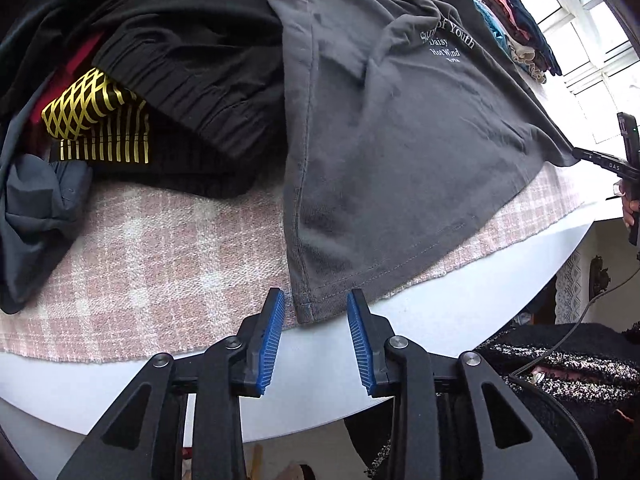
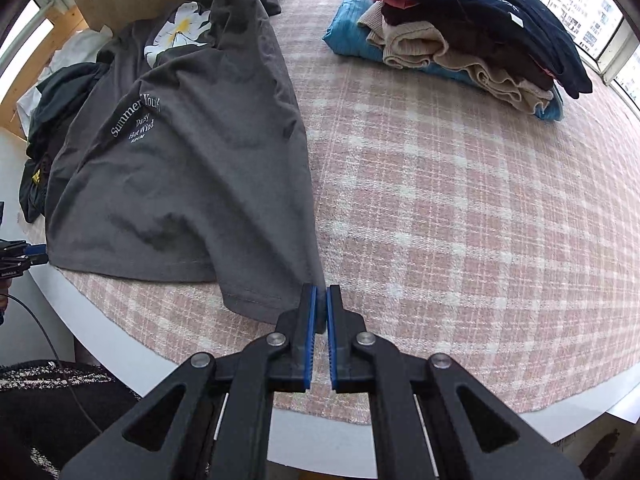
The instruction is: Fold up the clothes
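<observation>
Left wrist view gives you, from the left, a heap of unfolded clothes point(image 1: 152, 92) that the other camera shows only as a dark edge: black garments, 1 black piece with gold stripes point(image 1: 96, 120), a red scrap and a grey-blue bundle. Right of it lies the grey T-shirt point(image 1: 400, 140), printed side up on the pink checked cloth point(image 1: 160, 248), its hem corner reaching the cloth's near edge. Your left gripper point(image 1: 316, 300) stands with its 2 blue pads apart, the corner lying between the tips and not pinched. At the far right edge you see your right gripper point(image 1: 596, 158) holding the shirt's other corner. The right wrist view shows what this one cannot: your right gripper point(image 2: 322, 300) is clamped together on the hem corner, the shirt's white flower print point(image 2: 180, 32) is visible, and 1 folded stack point(image 2: 472, 32) sits far right, dark navy on top, beige and teal beneath. The white table point(image 2: 400, 436) rims the cloth.
</observation>
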Action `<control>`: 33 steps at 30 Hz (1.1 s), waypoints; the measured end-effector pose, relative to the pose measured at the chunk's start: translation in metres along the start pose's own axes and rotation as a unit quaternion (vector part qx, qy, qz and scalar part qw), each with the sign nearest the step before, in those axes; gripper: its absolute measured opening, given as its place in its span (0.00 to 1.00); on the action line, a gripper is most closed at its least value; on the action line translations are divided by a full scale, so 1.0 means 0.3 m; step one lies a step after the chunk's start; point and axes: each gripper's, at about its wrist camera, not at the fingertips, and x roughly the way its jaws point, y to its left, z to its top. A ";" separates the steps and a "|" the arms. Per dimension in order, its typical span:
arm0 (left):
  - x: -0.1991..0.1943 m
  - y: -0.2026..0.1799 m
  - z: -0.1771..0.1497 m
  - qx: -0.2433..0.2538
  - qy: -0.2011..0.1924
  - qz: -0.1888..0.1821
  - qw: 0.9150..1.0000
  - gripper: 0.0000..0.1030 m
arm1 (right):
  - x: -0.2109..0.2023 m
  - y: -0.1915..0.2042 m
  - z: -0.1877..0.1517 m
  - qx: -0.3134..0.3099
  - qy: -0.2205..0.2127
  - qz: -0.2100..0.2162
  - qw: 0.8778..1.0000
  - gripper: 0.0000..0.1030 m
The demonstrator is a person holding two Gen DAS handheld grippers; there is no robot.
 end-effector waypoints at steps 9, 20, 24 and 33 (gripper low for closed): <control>-0.004 -0.006 0.010 0.014 0.001 -0.020 1.000 0.07 | 0.047 -0.026 0.011 0.019 -0.001 0.036 0.999 0.05; -0.672 0.100 0.267 -0.070 -0.289 -0.293 0.909 0.07 | -0.431 -0.160 0.271 0.159 -0.253 0.300 0.906 0.05; -1.020 0.052 0.541 -0.007 -0.351 -0.229 0.908 0.07 | -0.752 -0.067 0.510 0.103 -0.322 0.233 0.912 0.04; -1.552 -0.139 0.453 0.103 -0.393 -0.001 0.914 0.07 | -1.401 0.068 0.368 0.004 -0.401 0.056 0.914 0.00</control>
